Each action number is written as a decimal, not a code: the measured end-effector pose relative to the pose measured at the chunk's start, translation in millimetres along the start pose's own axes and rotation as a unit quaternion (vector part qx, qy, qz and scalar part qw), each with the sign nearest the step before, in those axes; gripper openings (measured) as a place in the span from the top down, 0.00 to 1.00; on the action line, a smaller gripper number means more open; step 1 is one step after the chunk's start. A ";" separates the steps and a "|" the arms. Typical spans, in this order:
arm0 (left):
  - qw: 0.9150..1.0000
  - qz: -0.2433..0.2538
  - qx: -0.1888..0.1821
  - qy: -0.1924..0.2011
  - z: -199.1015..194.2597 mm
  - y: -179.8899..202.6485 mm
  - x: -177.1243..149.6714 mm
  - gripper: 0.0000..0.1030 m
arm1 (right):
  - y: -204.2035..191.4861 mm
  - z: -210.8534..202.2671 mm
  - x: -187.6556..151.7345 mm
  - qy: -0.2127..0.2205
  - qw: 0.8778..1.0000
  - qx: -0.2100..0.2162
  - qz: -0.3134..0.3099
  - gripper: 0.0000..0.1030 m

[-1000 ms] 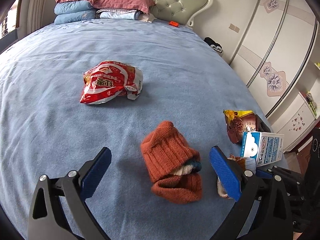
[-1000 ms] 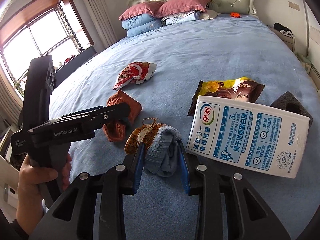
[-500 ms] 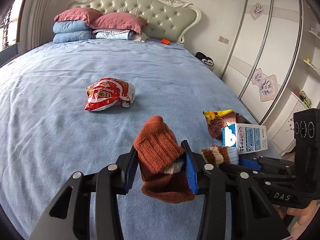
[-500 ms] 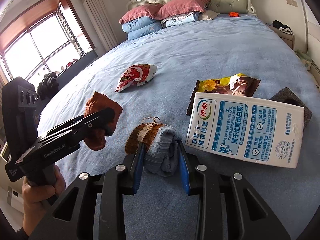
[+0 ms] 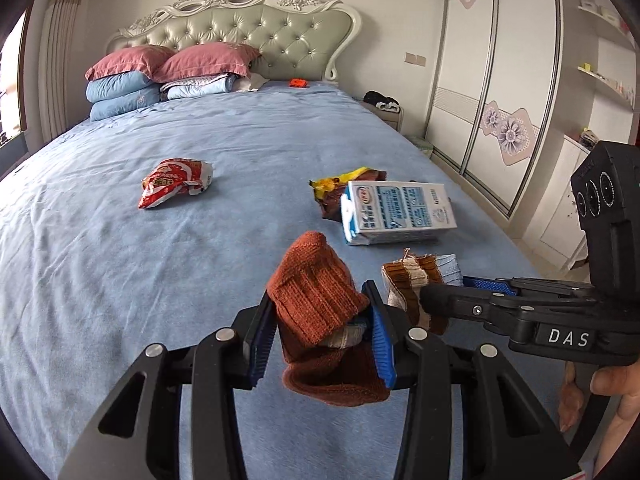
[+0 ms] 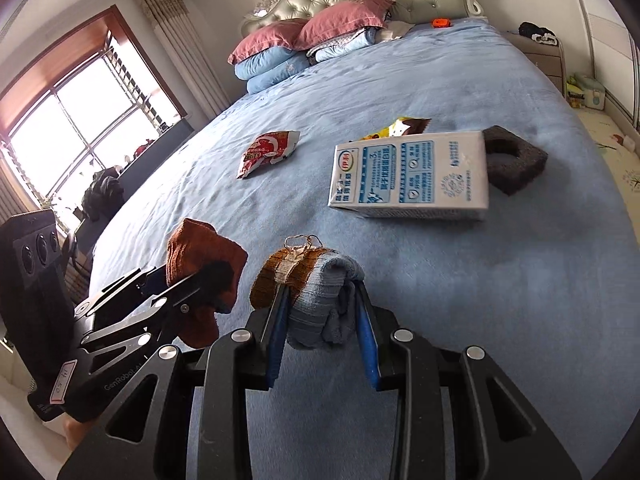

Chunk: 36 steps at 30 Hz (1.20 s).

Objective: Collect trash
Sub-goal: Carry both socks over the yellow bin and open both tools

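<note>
A wide bed (image 5: pixel 120 280) with a blue cover filled both views. The left gripper (image 5: pixel 320 336) had its blue-padded jaws clenched on a rust-orange knitted sock bundle (image 5: pixel 316 300), lifted clear of the cover. Just to its right, the right gripper (image 6: pixel 320 320) had its jaws clamped on a rolled grey-blue sock with a brown striped cuff (image 6: pixel 312 284), also raised off the bed.

The trash lay farther up the bed. A red snack wrapper (image 5: pixel 174 180) sat alone to the left. To the right, a white and blue milk carton (image 5: pixel 396 210) lay on its side, touching a crumpled yellow and brown wrapper (image 5: pixel 336 192) just behind it. In the right wrist view, a dark foam block with a round hole (image 6: pixel 516 160) rested against the carton's far right end. Pink and blue pillows (image 5: pixel 160 76) were stacked at the tufted headboard (image 5: pixel 248 28).
</note>
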<state>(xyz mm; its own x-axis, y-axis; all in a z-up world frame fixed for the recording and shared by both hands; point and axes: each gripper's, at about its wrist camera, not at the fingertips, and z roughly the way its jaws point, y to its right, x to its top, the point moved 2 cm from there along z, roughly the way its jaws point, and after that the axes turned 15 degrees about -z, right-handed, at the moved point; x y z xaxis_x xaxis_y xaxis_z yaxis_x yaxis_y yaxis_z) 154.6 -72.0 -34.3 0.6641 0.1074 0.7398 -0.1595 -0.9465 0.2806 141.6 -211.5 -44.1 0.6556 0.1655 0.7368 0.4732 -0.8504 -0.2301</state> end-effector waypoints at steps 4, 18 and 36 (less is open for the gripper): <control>0.999 0.018 -0.023 -0.014 -5.6 35.1 -14.5 0.59 | 14.2 -34.6 -17.4 0.016 1.000 -0.020 0.010 0.70; 0.979 0.076 -0.141 -0.122 24.6 195.9 -76.2 0.59 | 123.5 -170.4 -110.6 0.051 0.988 -0.107 0.094 0.70; 0.921 0.156 -0.225 -0.276 96.4 399.9 -170.9 0.59 | 259.7 -295.2 -275.8 0.033 0.943 -0.233 0.233 0.70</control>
<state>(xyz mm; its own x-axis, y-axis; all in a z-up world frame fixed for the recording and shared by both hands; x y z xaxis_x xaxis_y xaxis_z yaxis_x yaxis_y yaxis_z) 47.7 -498.2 -107.4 0.7851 -0.4377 0.4382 -0.6099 -0.6692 0.4244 -90.0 -625.4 -119.4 0.6826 -0.2997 0.6665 -0.1787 -0.9528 -0.2455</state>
